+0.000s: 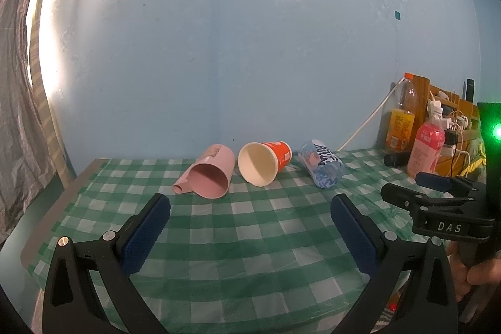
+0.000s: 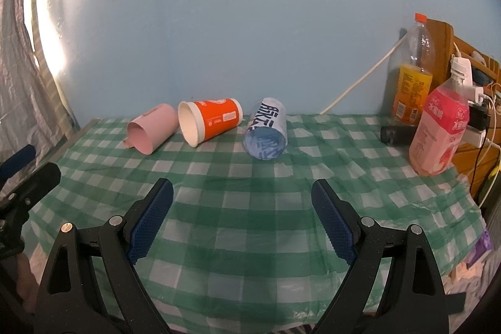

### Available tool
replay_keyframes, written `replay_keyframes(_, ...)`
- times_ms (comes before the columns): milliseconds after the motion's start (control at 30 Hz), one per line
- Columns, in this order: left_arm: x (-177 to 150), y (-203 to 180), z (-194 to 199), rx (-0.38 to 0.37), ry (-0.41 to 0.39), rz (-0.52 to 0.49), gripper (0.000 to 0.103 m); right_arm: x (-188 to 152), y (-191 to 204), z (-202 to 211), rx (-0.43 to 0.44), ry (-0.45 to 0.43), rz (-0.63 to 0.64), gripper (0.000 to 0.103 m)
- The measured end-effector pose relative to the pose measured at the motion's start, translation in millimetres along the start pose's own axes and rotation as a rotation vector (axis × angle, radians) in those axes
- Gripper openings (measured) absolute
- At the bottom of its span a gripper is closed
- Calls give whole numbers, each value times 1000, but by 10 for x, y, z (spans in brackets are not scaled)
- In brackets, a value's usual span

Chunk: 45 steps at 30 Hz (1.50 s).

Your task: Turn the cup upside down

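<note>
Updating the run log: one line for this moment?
left gripper open, empty | right gripper open, empty | pink plastic mug, orange paper cup, blue printed cup: lying sideways, untouched

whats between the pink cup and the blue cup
The orange cup, lying on its side, open mouth toward the camera. Both wrist views show it between the pink cup and blue cup.

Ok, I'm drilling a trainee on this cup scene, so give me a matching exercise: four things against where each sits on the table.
Things:
1. pink mug
2. orange paper cup
3. blue printed cup
4. pink drink bottle

Places:
a. middle of the three lying cups
b. upright near the table's right edge
c. leftmost lying cup
d. rightmost lying cup

Pairs: 1-c, 2-a, 3-d, 4-b
</note>
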<state>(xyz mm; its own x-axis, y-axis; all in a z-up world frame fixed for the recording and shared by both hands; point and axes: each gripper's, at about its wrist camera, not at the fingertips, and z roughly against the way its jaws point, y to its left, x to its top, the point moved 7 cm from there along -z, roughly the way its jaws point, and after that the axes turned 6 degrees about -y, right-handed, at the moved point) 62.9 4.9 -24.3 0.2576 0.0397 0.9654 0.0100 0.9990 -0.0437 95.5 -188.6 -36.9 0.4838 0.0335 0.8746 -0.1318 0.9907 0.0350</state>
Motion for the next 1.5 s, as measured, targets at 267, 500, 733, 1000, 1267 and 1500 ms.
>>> replay_keyframes(267,0,-5,4,-2,2,-2,103,-26,39,-18,4,13,1,89)
replay_keyframes(500,4,-15,5,0,2,-3,103,-31,55,-40,15,26,-1,89)
replay_keyframes(733,6,-5,2,-2,3,-4,103,-37,58,-46,19,30,-3,89)
replay_keyframes(1000,8,-7,1,-1,2,-2,103,-44,78,-52,20,32,-1,89)
replay_keyframes(1267,5,-6,3,-2,2,-2,103,-71,108,-70,22,42,4,89)
replay_keyframes(1500,7,-4,2,-4,2,-2,103,-76,110,-79,23,45,5,89)
